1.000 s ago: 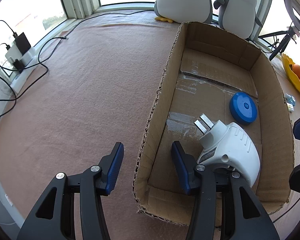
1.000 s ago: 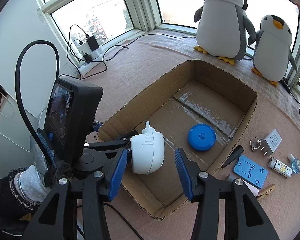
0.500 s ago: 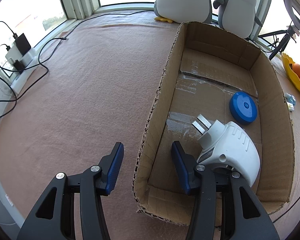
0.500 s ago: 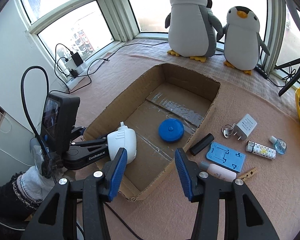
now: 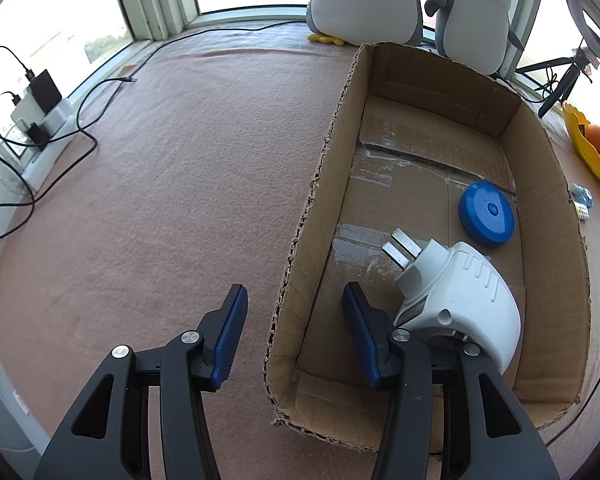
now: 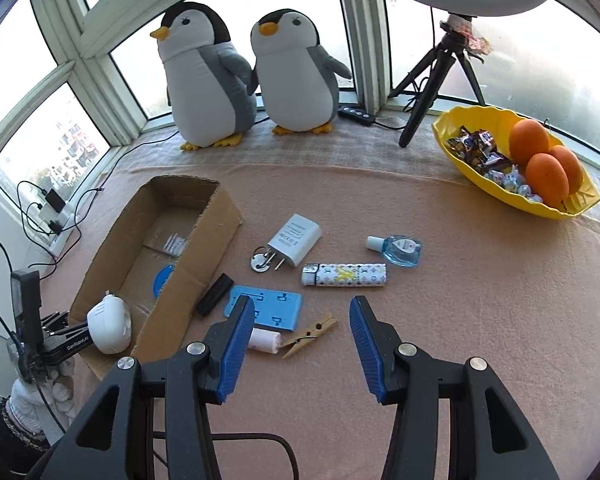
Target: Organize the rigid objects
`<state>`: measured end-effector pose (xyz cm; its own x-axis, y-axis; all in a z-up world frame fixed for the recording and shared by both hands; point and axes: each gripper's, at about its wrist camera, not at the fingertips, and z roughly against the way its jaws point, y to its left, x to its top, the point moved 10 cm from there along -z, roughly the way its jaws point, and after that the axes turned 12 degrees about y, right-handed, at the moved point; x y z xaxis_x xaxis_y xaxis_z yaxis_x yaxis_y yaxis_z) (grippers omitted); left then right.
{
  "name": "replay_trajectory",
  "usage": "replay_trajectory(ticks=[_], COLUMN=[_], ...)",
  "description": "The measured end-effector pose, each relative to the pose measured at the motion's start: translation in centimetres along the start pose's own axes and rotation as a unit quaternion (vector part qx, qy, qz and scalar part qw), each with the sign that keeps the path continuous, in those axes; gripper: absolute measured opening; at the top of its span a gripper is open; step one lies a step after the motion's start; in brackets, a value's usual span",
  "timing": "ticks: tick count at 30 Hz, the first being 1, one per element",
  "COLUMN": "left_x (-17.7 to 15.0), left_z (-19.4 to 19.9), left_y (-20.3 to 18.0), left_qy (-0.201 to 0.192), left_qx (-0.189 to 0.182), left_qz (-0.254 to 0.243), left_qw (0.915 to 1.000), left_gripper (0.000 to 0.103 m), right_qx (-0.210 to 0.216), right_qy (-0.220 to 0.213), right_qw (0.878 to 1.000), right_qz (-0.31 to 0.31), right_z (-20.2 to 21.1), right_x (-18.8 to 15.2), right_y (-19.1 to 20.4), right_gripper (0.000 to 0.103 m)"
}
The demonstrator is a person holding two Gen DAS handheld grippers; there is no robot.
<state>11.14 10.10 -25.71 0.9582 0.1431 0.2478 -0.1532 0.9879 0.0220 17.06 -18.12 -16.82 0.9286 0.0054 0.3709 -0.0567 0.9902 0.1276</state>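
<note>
cardboard box with blue disc

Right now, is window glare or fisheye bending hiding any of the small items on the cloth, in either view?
Right wrist view: windows blown out white, but the white wall charger, patterned lighter and wooden clothespin stay sharp and evenly lit; frames bow at the edges. Left wrist view: bright panes above, brown cardboard box walls curve, the round blue case inside stays crisp.

Daylit bay windows with white frames curve round a pink felt-covered surface.
</note>
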Motion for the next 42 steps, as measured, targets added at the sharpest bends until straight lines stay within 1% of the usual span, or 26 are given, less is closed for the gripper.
replay_trajectory(ticks=[3, 6, 14, 22, 29, 42], left_x=[0.0, 0.0, 0.0, 0.0, -0.1, -0.1], left_z=[0.0, 0.0, 0.1, 0.2, 0.2, 0.2], left_y=[0.0, -0.1, -0.1, -0.1, -0.1, 0.0], left_qy=[0.0, 0.0, 0.0, 0.0, 0.001, 0.002], left_qx=[0.001, 0.002, 0.003, 0.007, 0.008, 0.009], left_qz=[-0.001, -0.001, -0.002, -0.003, -0.002, -0.003], left_qw=[1.0, 1.0, 1.0, 1.0, 1.0, 1.0], left_gripper=[0.049, 0.049, 0.049, 0.049, 0.049, 0.049], right_qx=[-0.014, -0.027, -0.062, -0.1, -0.113, -0.127], right_qy=[0.0, 0.0, 0.025, 0.056, 0.08, 0.102], right_qw=[1.0, 0.999, 0.998, 0.993, 0.99, 0.984], right_qz=[-0.022, -0.031, -0.021, 0.02, 0.042, 0.067], right_z=[-0.5, -1.2, -4.1, -7.4, -9.5, -11.1], right_x=[0.5, 1.0, 2.4, 4.0, 4.9, 5.3], right_y=[-2.5, -4.1, -6.4, -6.7, -6.6, -6.5], right_gripper=[0.046, 0.046, 0.046, 0.046, 0.046, 0.046])
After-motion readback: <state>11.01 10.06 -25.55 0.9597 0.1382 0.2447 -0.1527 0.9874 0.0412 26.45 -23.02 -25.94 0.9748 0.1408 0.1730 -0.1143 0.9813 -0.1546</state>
